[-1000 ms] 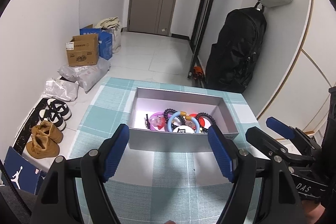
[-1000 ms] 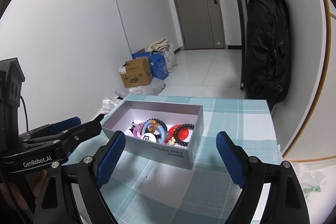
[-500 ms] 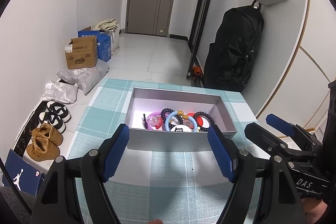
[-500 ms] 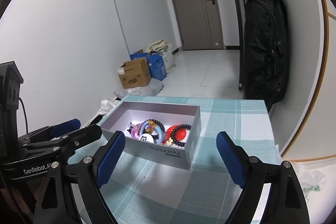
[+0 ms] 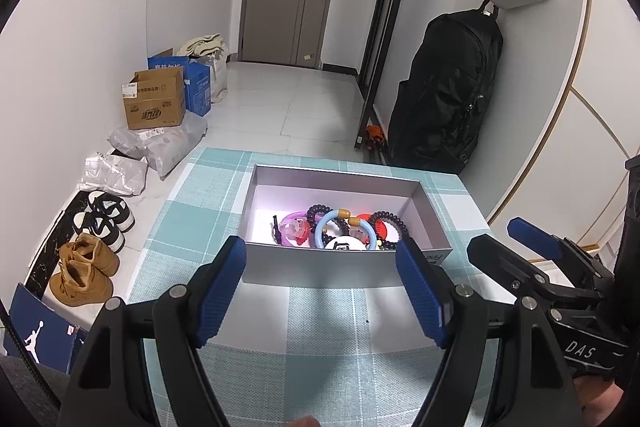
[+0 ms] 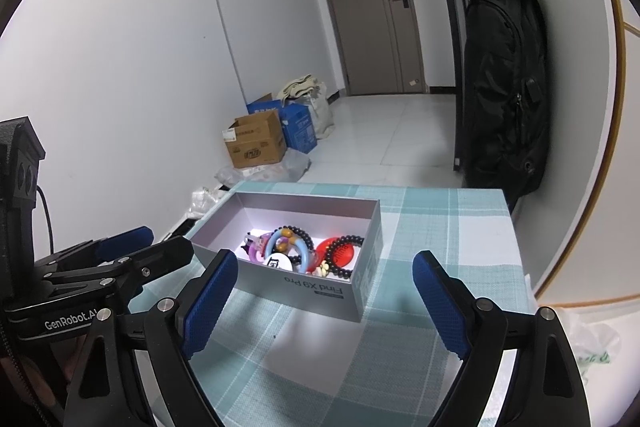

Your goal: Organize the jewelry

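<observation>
Open grey box (image 5: 344, 269) on the checked surface (image 5: 320, 355), holding a heap of jewelry: a light-blue ring (image 5: 345, 233), a pink bracelet (image 5: 294, 229), dark beaded bracelets (image 5: 390, 223), a red piece (image 6: 340, 253) and a white round tag (image 5: 344, 245). Left gripper (image 5: 322, 293) and right gripper (image 6: 324, 301) both hang spread wide and empty, just short of the box's near wall.

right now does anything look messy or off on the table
Only the box: the jewelry lies in a tangled heap at one end, bracelets overlapping, the rest of the floor bare. Nothing spilled on the cloth. Both grippers, left and right, hang open and empty.
</observation>
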Tool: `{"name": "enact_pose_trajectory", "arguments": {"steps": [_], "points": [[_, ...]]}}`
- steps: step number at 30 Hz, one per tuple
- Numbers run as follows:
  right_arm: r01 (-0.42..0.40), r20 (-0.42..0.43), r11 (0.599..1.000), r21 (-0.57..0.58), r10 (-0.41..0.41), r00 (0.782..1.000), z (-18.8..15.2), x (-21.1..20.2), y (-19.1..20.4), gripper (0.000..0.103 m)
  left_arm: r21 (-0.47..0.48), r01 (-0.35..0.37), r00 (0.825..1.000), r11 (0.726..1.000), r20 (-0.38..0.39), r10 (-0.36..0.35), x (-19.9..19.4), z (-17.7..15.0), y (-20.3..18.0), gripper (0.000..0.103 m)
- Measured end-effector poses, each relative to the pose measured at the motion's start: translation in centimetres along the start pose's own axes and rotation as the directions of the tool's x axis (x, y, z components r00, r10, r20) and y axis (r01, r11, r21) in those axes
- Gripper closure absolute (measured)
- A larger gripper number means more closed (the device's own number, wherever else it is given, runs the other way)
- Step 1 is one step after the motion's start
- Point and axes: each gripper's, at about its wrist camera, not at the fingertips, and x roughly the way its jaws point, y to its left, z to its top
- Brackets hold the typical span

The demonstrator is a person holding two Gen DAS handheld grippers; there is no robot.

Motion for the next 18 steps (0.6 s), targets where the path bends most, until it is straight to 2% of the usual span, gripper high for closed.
{"name": "enact_pose_trajectory", "arguments": {"steps": [18], "points": [[0.004, -0.005, 1.0, 0.002, -0.004, 1.0, -0.12, 0.15, -0.09, 0.012, -0.017, 0.016, 1.0, 1.0, 0.004, -0.016, -0.06, -0.11, 0.35, 0.03]]}}
